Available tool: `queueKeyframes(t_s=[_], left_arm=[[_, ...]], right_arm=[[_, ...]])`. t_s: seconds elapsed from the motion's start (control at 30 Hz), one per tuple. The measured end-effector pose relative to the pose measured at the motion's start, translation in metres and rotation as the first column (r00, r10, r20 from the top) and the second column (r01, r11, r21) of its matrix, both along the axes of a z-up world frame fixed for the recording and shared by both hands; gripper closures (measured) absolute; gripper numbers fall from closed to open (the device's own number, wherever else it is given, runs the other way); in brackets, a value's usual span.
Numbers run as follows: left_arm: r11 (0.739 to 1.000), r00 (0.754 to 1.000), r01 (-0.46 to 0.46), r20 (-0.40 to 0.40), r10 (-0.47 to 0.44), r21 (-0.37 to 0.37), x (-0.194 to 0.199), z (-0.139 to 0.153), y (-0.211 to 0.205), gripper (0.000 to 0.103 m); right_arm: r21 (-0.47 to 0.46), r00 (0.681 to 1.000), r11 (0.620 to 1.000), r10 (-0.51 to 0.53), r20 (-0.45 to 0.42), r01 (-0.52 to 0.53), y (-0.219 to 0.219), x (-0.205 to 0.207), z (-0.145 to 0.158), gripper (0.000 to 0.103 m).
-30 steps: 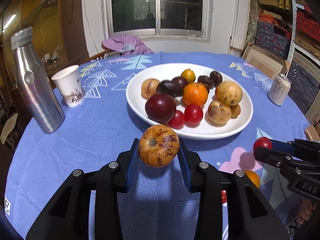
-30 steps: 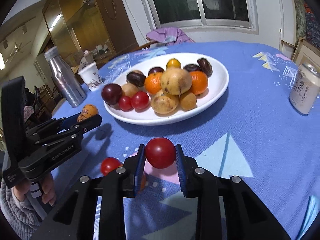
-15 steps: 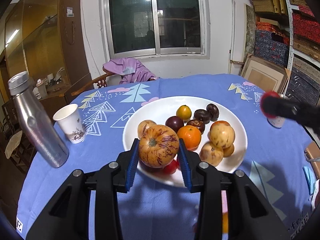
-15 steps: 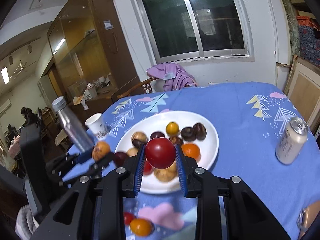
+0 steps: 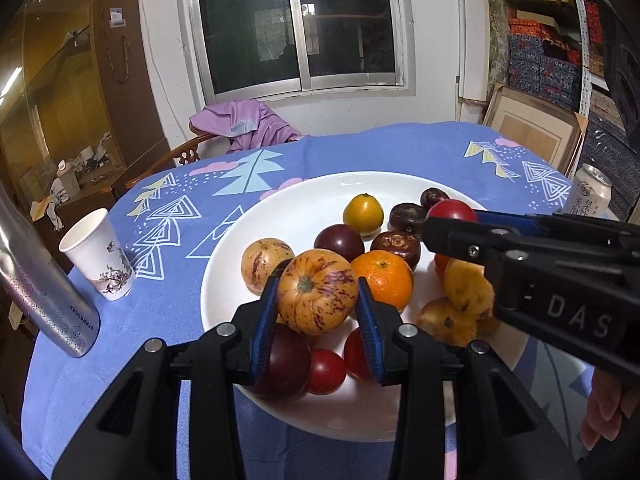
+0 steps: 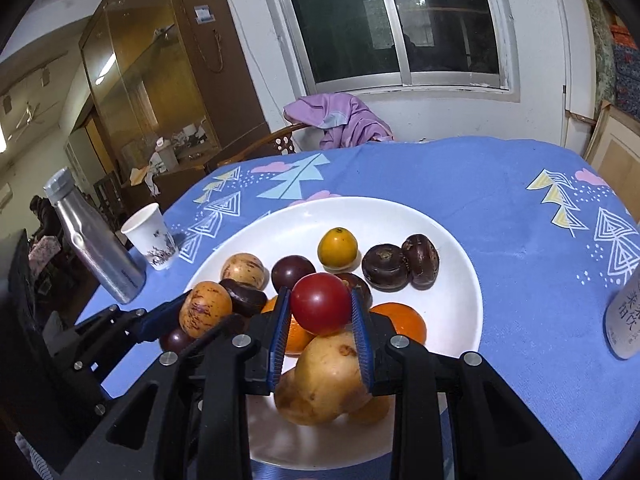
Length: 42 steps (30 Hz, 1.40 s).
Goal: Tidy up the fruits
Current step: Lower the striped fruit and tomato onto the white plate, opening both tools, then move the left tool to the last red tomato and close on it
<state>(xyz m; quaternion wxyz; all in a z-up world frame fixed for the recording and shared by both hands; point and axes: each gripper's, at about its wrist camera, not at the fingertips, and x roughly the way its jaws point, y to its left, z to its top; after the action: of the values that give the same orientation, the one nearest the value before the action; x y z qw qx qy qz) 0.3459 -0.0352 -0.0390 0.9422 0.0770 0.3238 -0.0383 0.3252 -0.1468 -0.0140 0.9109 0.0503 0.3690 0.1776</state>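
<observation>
My left gripper [image 5: 317, 304] is shut on a yellow fruit with purple streaks [image 5: 316, 292], held over the near left part of the white plate [image 5: 292, 208]. My right gripper [image 6: 321, 316] is shut on a red tomato [image 6: 320, 304], held above the pile of fruit on the plate [image 6: 452, 240]. The plate holds oranges, dark plums, tomatoes, yellow pears and brown fruits. The right gripper also shows in the left wrist view [image 5: 448, 220] with the tomato. The left gripper shows in the right wrist view [image 6: 200, 312] with its streaked fruit.
A silver bottle [image 5: 44, 296] and a white paper cup [image 5: 100, 252] stand left of the plate on the blue tablecloth [image 5: 360, 148]. A drink can [image 5: 590, 196] stands at the right. A chair with a purple garment [image 5: 244, 124] is behind the table.
Both grippers have moved forward and down over the plate with their fruits still held. The right gripper now sits close beside the left one.
</observation>
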Motion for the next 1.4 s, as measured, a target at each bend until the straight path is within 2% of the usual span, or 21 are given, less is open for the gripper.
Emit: queueKeyframes(t_s=[0.07, 0.1, 0.13, 0.17, 0.23, 0.3, 0.4, 0.5, 0.6, 0.73, 0.8, 0.87, 1.0, 1.1, 1.27, 1.4], left_arm=[[1.0, 1.0, 0.025, 0.001, -0.025, 0.014, 0.0, -0.001, -0.005, 0.052], [0.999, 0.999, 0.037, 0.005, -0.037, 0.026, -0.001, -0.002, -0.008, 0.048], [0.998, 0.999, 0.043, 0.011, -0.043, 0.036, -0.004, -0.001, -0.012, 0.041], [0.998, 0.999, 0.043, 0.017, -0.044, 0.051, -0.008, -0.001, -0.015, 0.03], [0.997, 0.999, 0.035, 0.038, -0.038, 0.064, -0.014, 0.001, -0.017, 0.022], [0.997, 0.998, 0.034, 0.044, -0.037, 0.064, -0.02, 0.006, -0.015, 0.022], [0.999, 0.999, 0.03, 0.042, -0.031, 0.024, -0.033, 0.019, -0.005, 0.021], [0.999, 0.999, 0.031, 0.028, -0.03, -0.026, -0.05, 0.027, 0.008, 0.019], [0.998, 1.0, 0.023, -0.008, -0.023, -0.06, -0.071, 0.022, 0.02, 0.018], [0.998, 0.998, 0.024, -0.061, -0.027, -0.054, -0.104, 0.003, 0.029, 0.018], [0.999, 0.996, 0.037, -0.078, -0.039, -0.03, -0.12, -0.007, 0.029, 0.018], [0.999, 0.996, 0.051, -0.073, -0.051, 0.01, -0.135, -0.014, 0.026, 0.011], [0.996, 0.995, 0.083, -0.054, -0.08, 0.046, -0.147, -0.019, 0.017, 0.01], [0.993, 0.992, 0.105, -0.067, -0.102, 0.044, -0.146, -0.02, 0.015, 0.009], [0.993, 0.983, 0.117, -0.146, -0.114, 0.01, -0.13, -0.028, 0.014, 0.009], [0.996, 0.986, 0.085, -0.145, -0.087, -0.016, -0.125, -0.027, 0.022, 0.007]], right_arm=[[-0.01, 1.0, 1.0, -0.01, 0.01, 0.01, -0.001, -0.002, 0.0, 0.06], [-0.019, 1.0, 1.0, -0.02, 0.022, 0.021, -0.001, -0.004, 0.002, 0.054], [-0.023, 0.999, 0.999, -0.023, 0.029, 0.024, -0.002, -0.005, 0.003, 0.053], [-0.018, 0.999, 1.0, -0.023, 0.033, 0.024, -0.004, -0.008, 0.006, 0.052], [-0.002, 0.999, 1.0, -0.031, 0.039, 0.031, -0.009, -0.011, 0.013, 0.05], [0.007, 0.998, 0.999, -0.043, 0.046, 0.042, -0.014, -0.02, 0.021, 0.046], [0.008, 0.998, 0.999, -0.041, 0.053, 0.041, -0.021, -0.038, 0.034, 0.044], [0.009, 0.997, 0.999, -0.034, 0.066, 0.033, -0.031, -0.069, 0.042, 0.037], [-0.004, 0.996, 0.999, -0.039, 0.076, 0.039, -0.042, -0.1, 0.041, 0.029], [0.021, 0.996, 0.998, -0.06, 0.062, 0.058, -0.06, -0.138, 0.023, 0.016], [-0.001, 0.998, 0.998, -0.056, 0.037, 0.056, -0.064, -0.15, 0.013, 0.015], [-0.01, 0.998, 0.998, -0.06, 0.014, 0.06, -0.068, -0.156, 0.006, 0.014], [0.018, 0.998, 0.998, -0.058, 0.0, 0.058, -0.072, -0.16, 0.006, 0.012], [0.031, 0.999, 0.998, -0.054, 0.0, 0.054, -0.073, -0.16, 0.008, 0.011], [0.031, 0.999, 0.998, -0.052, -0.003, 0.052, -0.071, -0.16, 0.008, 0.01], [0.026, 0.999, 0.999, -0.045, -0.008, 0.046, -0.07, -0.16, 0.007, 0.01]])
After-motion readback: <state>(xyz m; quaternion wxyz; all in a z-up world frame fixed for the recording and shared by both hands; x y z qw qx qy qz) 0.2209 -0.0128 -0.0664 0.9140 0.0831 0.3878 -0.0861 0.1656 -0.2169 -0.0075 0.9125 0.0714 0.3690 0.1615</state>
